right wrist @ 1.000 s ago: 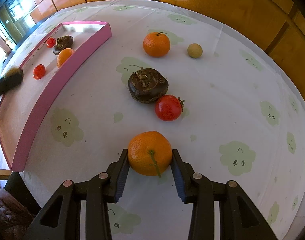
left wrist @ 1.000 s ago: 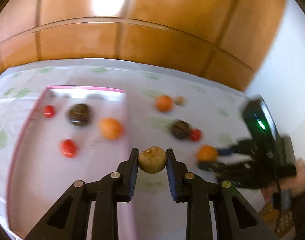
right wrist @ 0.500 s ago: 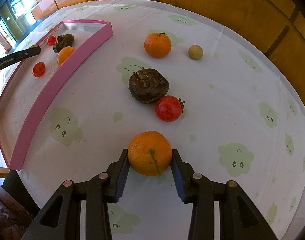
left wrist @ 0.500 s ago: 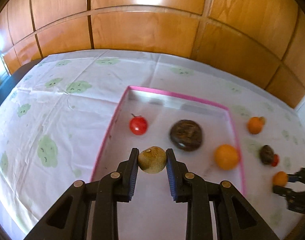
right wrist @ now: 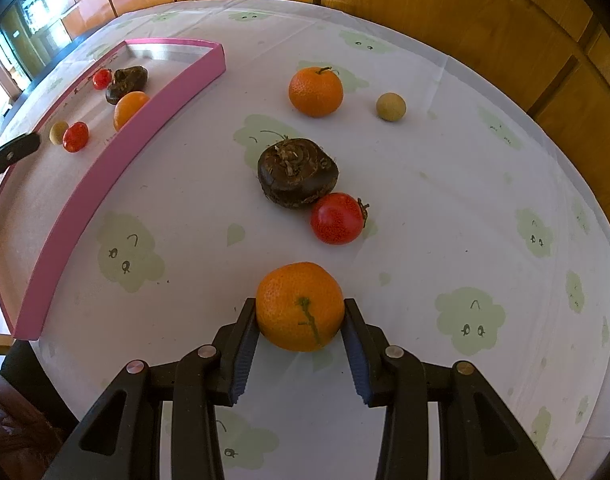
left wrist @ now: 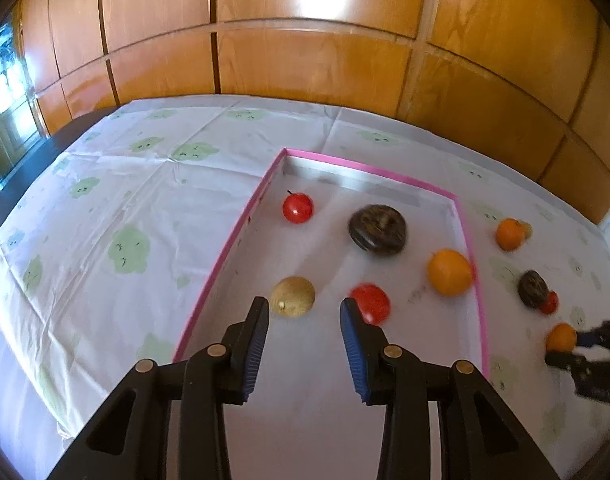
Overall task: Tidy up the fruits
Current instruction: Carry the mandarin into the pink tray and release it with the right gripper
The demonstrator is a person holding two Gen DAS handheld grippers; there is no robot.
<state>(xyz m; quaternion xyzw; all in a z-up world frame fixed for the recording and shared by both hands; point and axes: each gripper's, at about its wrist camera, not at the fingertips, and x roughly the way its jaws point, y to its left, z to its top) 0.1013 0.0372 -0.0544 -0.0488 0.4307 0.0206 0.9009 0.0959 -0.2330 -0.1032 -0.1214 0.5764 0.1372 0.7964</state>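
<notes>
My left gripper (left wrist: pixel 304 308) hangs over the pink-rimmed tray (left wrist: pixel 221 256). Its jaws are opening and nothing is between the pads. A small tan round fruit (left wrist: pixel 293 296) lies free on the tray floor just past the left fingertip. Also in the tray are two red tomatoes (left wrist: pixel 369 304) (left wrist: pixel 298 208), a dark brown fruit (left wrist: pixel 377 230) and an orange (left wrist: pixel 449 272). My right gripper (right wrist: pixel 300 312) is shut on an orange mandarin (right wrist: pixel 300 306) that rests on the tablecloth.
On the cloth beyond the mandarin lie a red tomato (right wrist: pixel 337 218), a dark brown fruit (right wrist: pixel 297 172), another mandarin (right wrist: pixel 315 91) and a tan ball (right wrist: pixel 391 107). The tray's pink wall (right wrist: pixel 177 84) stands to the left. Wooden panels back the table.
The left gripper swung from the loose fruits to above the tray, then let go of the tan fruit, which now lies on the tray floor. The right gripper kept still on its mandarin.
</notes>
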